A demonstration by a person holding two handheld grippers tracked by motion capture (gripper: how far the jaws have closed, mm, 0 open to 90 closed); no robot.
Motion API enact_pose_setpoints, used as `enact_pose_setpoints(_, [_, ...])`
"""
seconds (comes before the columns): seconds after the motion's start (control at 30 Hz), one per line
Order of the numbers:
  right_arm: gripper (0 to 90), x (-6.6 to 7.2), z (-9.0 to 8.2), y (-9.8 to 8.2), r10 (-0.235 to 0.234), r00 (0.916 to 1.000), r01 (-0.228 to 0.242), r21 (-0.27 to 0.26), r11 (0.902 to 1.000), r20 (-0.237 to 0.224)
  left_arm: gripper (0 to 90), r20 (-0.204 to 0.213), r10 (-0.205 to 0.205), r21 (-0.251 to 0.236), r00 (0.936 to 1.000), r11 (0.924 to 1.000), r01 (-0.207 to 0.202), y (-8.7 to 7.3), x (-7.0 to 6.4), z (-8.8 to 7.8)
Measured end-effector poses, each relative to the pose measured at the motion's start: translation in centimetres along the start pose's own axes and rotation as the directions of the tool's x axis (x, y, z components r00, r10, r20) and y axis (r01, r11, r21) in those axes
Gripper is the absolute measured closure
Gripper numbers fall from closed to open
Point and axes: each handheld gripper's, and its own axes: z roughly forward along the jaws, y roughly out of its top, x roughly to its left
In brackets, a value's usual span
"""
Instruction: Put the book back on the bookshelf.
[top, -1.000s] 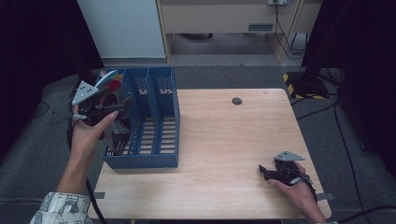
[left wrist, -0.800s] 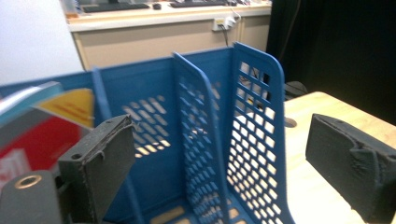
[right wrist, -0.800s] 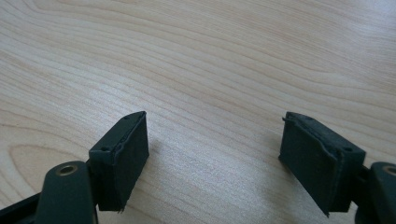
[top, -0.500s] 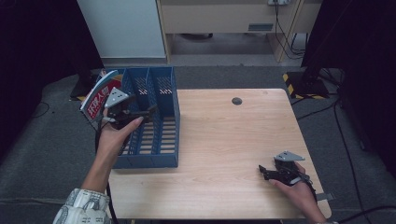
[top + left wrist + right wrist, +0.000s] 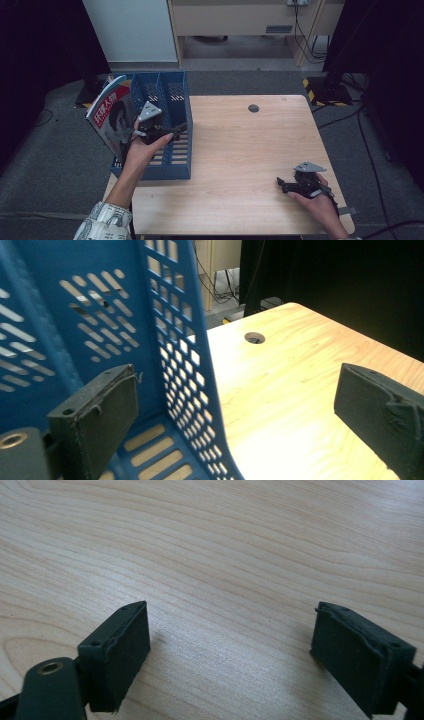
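Observation:
A blue mesh file rack point(image 5: 165, 170) with several slots stands on the left part of the wooden table point(image 5: 250, 150). A magazine point(image 5: 112, 115) with a portrait on its cover leans out of the rack's left slot, tilted to the left. My left gripper point(image 5: 176, 131) hovers over the rack's right side, open. In the left gripper view its jaws point(image 5: 235, 385) straddle the rack's right wall point(image 5: 180, 355), one inside and one over the table. My right gripper point(image 5: 281, 185) rests low near the table's front right corner; its jaws point(image 5: 230, 615) have just been opening and hold nothing.
A dark round hole point(image 5: 253, 108) sits in the table near its far edge. Behind the table stand a white cabinet point(image 5: 130, 30) and a wooden unit point(image 5: 240, 20) with cables. A yellow-and-black striped base point(image 5: 320, 85) lies on the floor at the right.
My left hand has moved right and down, from beside the magazine at the rack's left to over its right wall. The magazine stays leaning in the rack. The right hand has kept still.

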Motion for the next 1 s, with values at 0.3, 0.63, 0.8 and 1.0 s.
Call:
enact_pose_setpoints(0.3, [10.8, 0.0, 0.1, 0.0, 0.002, 1.0, -0.002, 0.01, 0.9999, 0.001, 3.3, 0.036, 0.015, 0.02, 0.9992, 0.9997, -0.016, -0.4, -2.1, 1.4])
enact_pose_setpoints(0.63, [4.1, 0.0, 0.2, 0.1, 0.004, 1.0, -0.004, 0.029, 0.9996, 0.001, 2.9, 0.081, 0.04, 0.052, 0.9959, 0.9977, -0.044, -0.9, -4.5, 3.1])
enact_pose_setpoints(0.8, [3.8, 0.0, 0.2, 0.1, -0.003, 1.0, 0.003, 0.031, 0.9995, 0.0, 3.1, 0.125, 0.05, 0.065, 0.9909, 0.9962, -0.058, -1.3, -6.0, 4.0])
enact_pose_setpoints(1.0, [3.7, 0.0, 0.2, 0.1, -0.006, 1.0, 0.006, 0.031, 0.9995, -0.001, 3.1, 0.157, 0.074, 0.084, 0.9849, 0.9926, -0.088, -1.7, -8.1, 5.1])
